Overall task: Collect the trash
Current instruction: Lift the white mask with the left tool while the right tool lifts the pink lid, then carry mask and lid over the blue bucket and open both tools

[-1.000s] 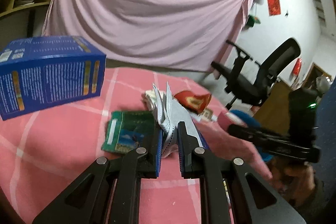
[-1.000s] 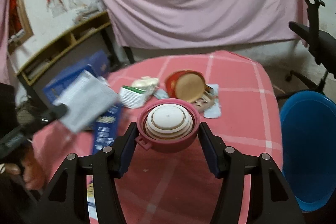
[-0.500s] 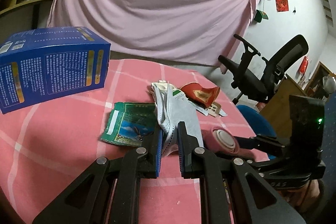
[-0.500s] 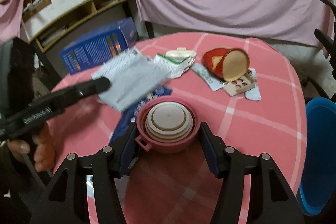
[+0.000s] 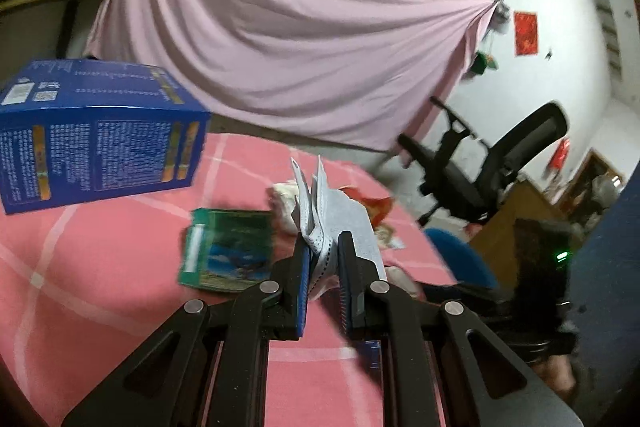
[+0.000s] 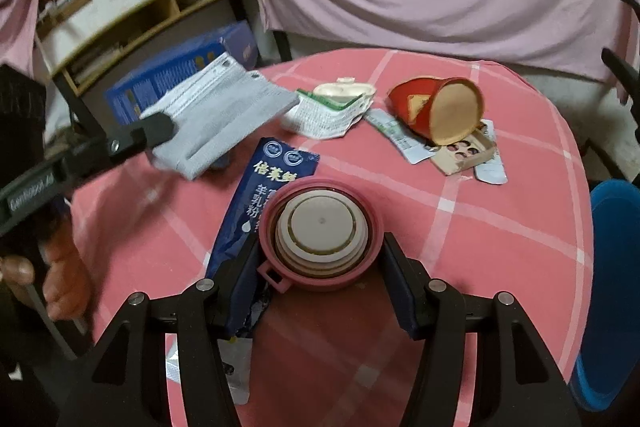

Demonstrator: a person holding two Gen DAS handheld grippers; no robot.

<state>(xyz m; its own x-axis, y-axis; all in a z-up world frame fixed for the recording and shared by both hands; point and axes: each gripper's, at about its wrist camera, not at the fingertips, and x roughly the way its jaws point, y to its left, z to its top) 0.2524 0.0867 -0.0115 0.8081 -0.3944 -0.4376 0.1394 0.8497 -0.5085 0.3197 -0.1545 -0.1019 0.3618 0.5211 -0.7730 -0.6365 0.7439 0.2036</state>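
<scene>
My left gripper (image 5: 323, 259) is shut on a grey-white paper packet (image 5: 340, 215) and holds it above the pink checked table (image 5: 100, 267); the packet also shows in the right wrist view (image 6: 216, 119). My right gripper (image 6: 320, 267) is shut on a pink collapsible cup (image 6: 320, 229) above the table's near side. A green wrapper (image 5: 228, 251), a dark blue milk-powder bag (image 6: 260, 211), a red paper cup (image 6: 440, 115) on its side, a cardboard tray (image 6: 464, 153) and a cream lid (image 6: 344, 93) lie on the table.
A blue box (image 5: 96, 131) stands at the table's far left. A blue bin (image 6: 612, 287) stands on the floor to the right of the table. A black office chair (image 5: 480, 171) is behind it. A pink sheet (image 5: 280, 47) hangs at the back.
The left gripper with the packet has risen and swung back toward the blue box. The right gripper with the pink cup has moved nearer the table's near side, over the blue bag.
</scene>
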